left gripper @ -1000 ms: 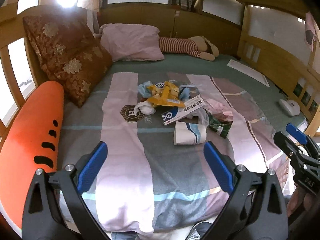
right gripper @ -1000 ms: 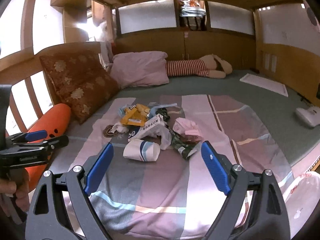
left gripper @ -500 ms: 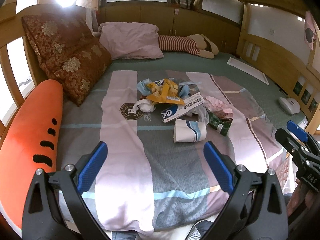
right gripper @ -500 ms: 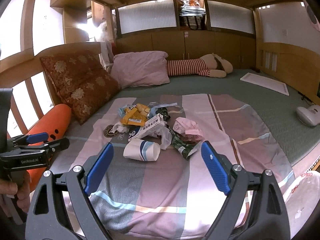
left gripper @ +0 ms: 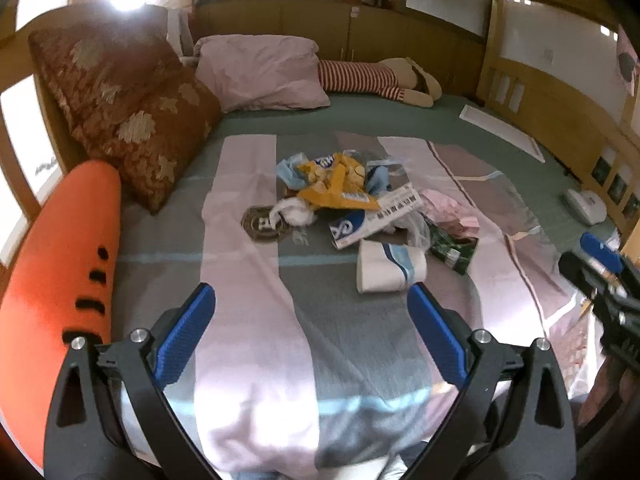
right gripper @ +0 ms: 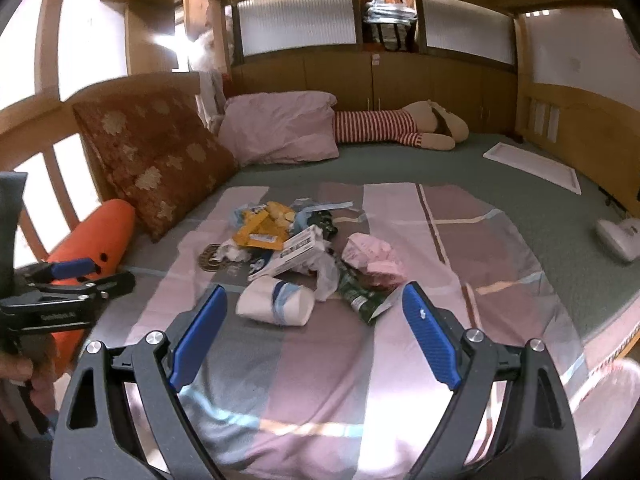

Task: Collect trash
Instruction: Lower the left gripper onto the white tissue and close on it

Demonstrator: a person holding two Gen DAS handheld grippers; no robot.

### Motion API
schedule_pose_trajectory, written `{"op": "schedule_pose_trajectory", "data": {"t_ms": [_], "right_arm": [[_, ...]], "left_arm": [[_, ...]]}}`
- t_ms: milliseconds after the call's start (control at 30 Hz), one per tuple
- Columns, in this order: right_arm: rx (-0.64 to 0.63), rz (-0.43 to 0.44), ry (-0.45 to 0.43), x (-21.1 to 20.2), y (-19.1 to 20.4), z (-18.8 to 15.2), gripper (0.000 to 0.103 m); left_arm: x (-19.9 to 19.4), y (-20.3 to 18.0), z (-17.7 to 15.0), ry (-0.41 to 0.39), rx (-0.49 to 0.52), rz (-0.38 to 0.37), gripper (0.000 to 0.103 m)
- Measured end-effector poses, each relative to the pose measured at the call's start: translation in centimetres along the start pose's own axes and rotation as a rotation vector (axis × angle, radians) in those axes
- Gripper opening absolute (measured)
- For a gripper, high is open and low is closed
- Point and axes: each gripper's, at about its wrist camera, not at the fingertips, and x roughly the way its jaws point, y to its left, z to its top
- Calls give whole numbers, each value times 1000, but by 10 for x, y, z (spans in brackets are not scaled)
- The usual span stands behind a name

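Left gripper [left gripper: 310, 304]: black frame with blue finger pads; jaws spread wide with nothing between them; held above the near end of the striped pink-and-grey bed sheet [left gripper: 248, 272]
Right gripper [right gripper: 314, 306]: same black-and-blue build; jaws wide apart and empty; pointed at the trash, the cup lying just beyond its left pad
Nearest trash: a white paper cup with a blue band [right gripper: 276, 300], lying on its side at the near edge of the pile; a crumpled dark green wrapper [right gripper: 362, 298] just right of it
Middle of pile: a long white-and-blue cardboard box [left gripper: 374, 218]; clear plastic film [right gripper: 326, 274] beside it; a crumpled pink paper [right gripper: 370, 258] to the right
Far side of pile: a yellow snack bag [left gripper: 336, 186]; a white tissue wad [left gripper: 296, 212] at its left
Beyond: a brown floral cushion [left gripper: 132, 120]; a pink pillow [right gripper: 280, 128]; a striped plush toy [right gripper: 396, 128] by the headboard
Left edge: a long orange plush carrot [left gripper: 64, 264]
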Motion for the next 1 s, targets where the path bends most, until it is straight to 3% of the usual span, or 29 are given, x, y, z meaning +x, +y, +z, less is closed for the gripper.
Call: {"op": "schedule_pose_trajectory", "data": {"t_ms": [200,367,467,567,767,800,900,1000], "right_arm": [[25,-60,106,86,-31,42,87],[68,-81,260,160,-62,36,85],[128,-54,296,168,-73,28,85],[151,-39,324,167,-78,21,85],[173,-2,392,164,-83,7,85],[172,4,412,167,-82,4,85],[158,8,451,177,-79,-2,79],[146,16,486,192,-78,-10,72]], "left_arm": [[60,0,30,53,82,-11,93],[129,9,45,111,133,2,82],[163,15,52,113,150,-5,82],[200,20,53,166,135,-17,81],[243,23,63,203,83,-34,79],[247,22,63,211,81,-33,76],[265,22,59,272,79,-35,42],[265,26,54,276,78,-64,27]]}}
